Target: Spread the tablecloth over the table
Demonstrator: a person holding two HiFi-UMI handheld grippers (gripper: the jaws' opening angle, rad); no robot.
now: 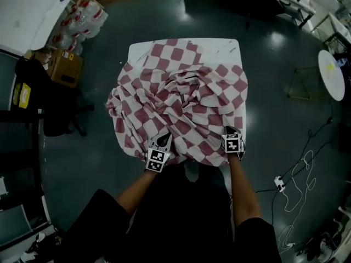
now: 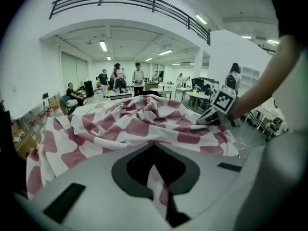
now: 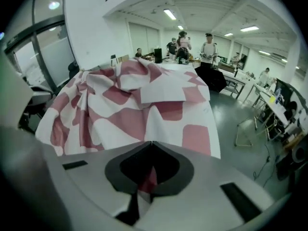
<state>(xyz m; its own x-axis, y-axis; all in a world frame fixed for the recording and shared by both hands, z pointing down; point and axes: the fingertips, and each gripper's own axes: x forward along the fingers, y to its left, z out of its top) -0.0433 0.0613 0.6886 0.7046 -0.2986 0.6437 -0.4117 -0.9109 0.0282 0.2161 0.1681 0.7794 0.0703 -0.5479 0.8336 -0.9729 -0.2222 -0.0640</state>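
A red-and-white checked tablecloth [image 1: 181, 100] lies bunched in folds over most of a white table [image 1: 143, 49]; only the table's far strip is bare. At the near edge, my left gripper [image 1: 163, 142] is shut on the cloth's hem. My right gripper [image 1: 229, 131] is shut on the hem further right, near the table's right side. In the left gripper view the tablecloth [image 2: 130, 124] runs between the jaws of the left gripper [image 2: 153, 147], and the right gripper [image 2: 211, 118] shows at the right. Seen from the right gripper [image 3: 152, 143], the tablecloth [image 3: 139, 105] rises in a heap.
A dark floor surrounds the table. Cardboard boxes [image 1: 64, 67] and a black chair [image 1: 55, 111] stand at the left. A round white table [image 1: 332, 73] and loose cables [image 1: 299, 174] lie at the right. Several people [image 2: 137, 78] stand far off in the room.
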